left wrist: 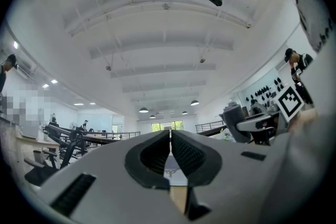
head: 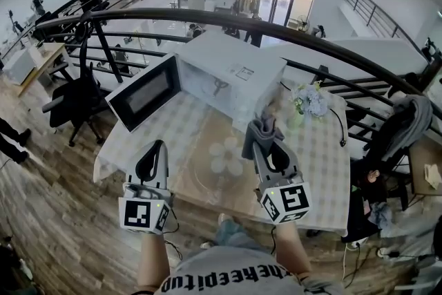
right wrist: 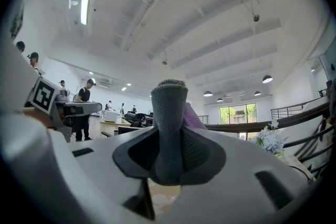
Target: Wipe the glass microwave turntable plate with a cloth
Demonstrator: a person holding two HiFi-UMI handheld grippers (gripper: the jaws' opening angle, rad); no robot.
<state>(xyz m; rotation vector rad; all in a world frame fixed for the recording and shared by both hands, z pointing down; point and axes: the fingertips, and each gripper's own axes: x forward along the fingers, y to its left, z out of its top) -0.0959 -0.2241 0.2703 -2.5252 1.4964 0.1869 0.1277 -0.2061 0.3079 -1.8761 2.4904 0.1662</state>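
Note:
The clear glass turntable plate [head: 207, 179] lies flat on the checked table [head: 321, 162], between my two grippers in the head view; its rim is faint. My right gripper [head: 266, 143] is held over the plate's right side, shut on a grey cloth [head: 260, 130]. In the right gripper view the cloth [right wrist: 169, 113] stands up as a folded roll between the jaws [right wrist: 170, 136]. At the plate's left, my left gripper [head: 158, 146] is shut, and in its own view nothing is between the jaws [left wrist: 170, 136]. Both gripper views tilt up toward the ceiling.
A white microwave [head: 231, 72] stands at the table's back with its door [head: 145, 94] swung open to the left. A vase of pale flowers [head: 309, 100] is at the back right. A railing [head: 331, 52] curves behind, and an office chair [head: 72, 100] sits left.

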